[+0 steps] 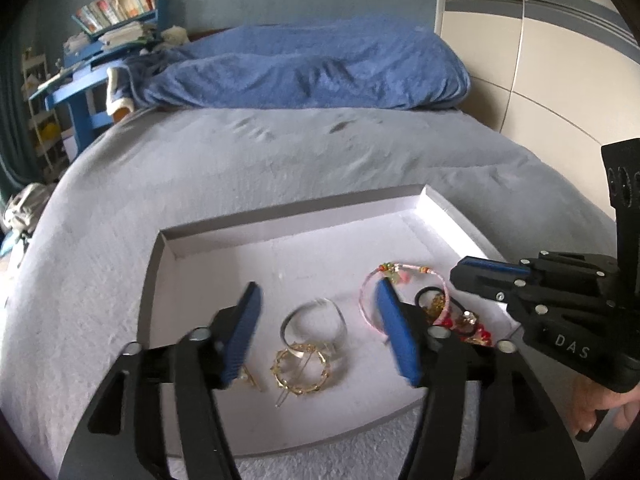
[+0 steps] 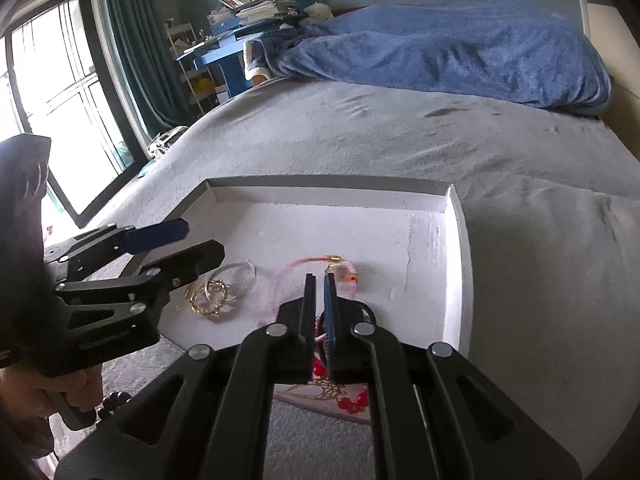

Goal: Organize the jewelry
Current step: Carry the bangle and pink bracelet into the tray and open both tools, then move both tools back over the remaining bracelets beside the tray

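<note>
Hovering over the white tray on the bed, the left gripper has its fingers spread above the clear bangle – sorting looks midway. From the right wrist, the right gripper is pinching the pink bracelet near the tray's front edge – next, probably lifting it clear of the tangle.

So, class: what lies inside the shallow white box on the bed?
Inside the white box: clear bangle, gold hoop, pink bracelet, red beads. Gripper arms cover part of that pile.
</note>
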`<state>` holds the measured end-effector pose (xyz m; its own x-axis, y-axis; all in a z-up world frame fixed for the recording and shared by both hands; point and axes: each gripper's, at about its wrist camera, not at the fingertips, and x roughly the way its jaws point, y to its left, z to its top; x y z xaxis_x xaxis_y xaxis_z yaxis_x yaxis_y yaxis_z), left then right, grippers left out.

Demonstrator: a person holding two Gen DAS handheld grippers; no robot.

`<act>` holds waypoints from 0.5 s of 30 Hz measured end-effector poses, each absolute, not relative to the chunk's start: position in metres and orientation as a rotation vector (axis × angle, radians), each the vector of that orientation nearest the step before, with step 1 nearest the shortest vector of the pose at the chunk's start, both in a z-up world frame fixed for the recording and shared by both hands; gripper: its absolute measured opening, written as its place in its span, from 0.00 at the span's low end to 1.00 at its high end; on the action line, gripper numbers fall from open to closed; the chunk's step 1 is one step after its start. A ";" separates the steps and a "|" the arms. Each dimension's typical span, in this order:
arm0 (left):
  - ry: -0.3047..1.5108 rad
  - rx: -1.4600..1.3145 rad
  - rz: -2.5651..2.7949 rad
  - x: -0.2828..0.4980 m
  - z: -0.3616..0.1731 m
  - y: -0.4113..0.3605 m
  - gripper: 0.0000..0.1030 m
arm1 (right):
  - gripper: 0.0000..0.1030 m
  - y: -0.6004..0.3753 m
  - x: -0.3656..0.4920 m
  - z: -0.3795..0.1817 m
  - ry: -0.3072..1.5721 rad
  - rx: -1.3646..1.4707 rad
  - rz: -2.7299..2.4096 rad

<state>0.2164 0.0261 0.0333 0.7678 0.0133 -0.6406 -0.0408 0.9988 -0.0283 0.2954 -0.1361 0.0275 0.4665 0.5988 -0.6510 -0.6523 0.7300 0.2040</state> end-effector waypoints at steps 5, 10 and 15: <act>0.665 -0.037 0.016 0.205 0.043 0.021 0.75 | 0.27 -0.147 0.285 0.032 0.748 -0.051 0.766; 0.642 -0.068 -0.006 0.184 0.051 0.018 0.77 | 0.36 -0.167 0.270 0.039 0.720 -0.018 0.767; 0.633 -0.082 -0.033 0.153 0.050 0.014 0.77 | 0.43 -0.187 0.248 0.041 0.706 0.014 0.765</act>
<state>0.1529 0.0142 0.0500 0.8056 -0.0563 -0.5898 0.0062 0.9962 -0.0865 0.2483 -0.1871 0.0408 0.5057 0.6382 -0.5805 -0.6294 0.7331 0.2577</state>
